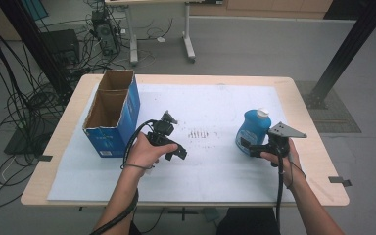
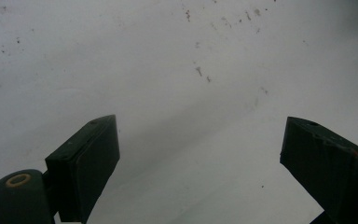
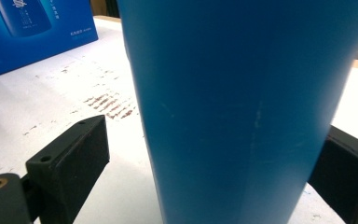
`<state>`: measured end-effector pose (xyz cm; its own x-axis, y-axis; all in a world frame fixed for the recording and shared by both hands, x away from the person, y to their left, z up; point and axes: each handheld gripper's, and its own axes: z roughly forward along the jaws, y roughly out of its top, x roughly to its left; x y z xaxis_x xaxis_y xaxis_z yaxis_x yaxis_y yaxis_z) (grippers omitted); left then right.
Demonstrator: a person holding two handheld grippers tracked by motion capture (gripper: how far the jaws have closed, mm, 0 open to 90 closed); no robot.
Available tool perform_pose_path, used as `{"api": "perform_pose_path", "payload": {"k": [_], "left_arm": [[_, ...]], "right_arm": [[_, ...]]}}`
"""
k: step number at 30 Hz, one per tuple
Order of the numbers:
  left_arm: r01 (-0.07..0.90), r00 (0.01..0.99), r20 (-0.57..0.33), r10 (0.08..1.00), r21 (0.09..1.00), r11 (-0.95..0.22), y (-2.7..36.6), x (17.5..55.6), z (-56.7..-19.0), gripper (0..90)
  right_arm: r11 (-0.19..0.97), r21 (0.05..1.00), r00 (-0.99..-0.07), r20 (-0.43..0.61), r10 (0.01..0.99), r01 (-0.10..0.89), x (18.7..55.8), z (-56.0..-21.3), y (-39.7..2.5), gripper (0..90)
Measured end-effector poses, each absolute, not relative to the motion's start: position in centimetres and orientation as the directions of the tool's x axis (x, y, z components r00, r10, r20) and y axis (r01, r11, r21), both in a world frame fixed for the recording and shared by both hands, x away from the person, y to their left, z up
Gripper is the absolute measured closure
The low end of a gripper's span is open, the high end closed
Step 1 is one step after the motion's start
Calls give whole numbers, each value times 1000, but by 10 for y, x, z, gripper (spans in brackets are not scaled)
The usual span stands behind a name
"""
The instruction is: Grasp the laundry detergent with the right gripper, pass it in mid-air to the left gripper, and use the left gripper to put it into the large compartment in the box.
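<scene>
Right gripper (image 3: pixel 214 154): jaws apart, bottle (image 3: pixel 247 102) upright between them, nearer the right jaw. Centre the bottle, then close squarely on its body. Left gripper (image 2: pixel 198 163): jaws apart, empty, over the mat (image 2: pixel 177 70).

Blue bottle (image 1: pixel 251 131) stands upright at right of counter (image 1: pixel 303 103), between my right tongs' (image 1: pixel 251 149) jaws; left jaw well off bottle wall, right jaw close against it. Open-topped blue carton (image 1: pixel 113 113) blocks far left. Between carton and bottle I see wide bare white sheet (image 1: pixel 210 161), scuffed mid-way. My left tongs (image 1: pixel 175 152) hang over it, jaws spread, nothing between them.
</scene>
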<state>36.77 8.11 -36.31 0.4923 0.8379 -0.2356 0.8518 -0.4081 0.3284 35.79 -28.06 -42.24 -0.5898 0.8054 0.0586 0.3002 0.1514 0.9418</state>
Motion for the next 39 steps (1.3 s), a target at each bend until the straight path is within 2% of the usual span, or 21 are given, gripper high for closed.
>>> {"api": "perform_pose_path", "payload": {"k": [39], "left_arm": [[852, 494, -243, 835, 327, -409, 82, 366, -365, 121]], "right_arm": [[148, 943, -599, 63, 798, 297, 357, -422, -279, 49]]}}
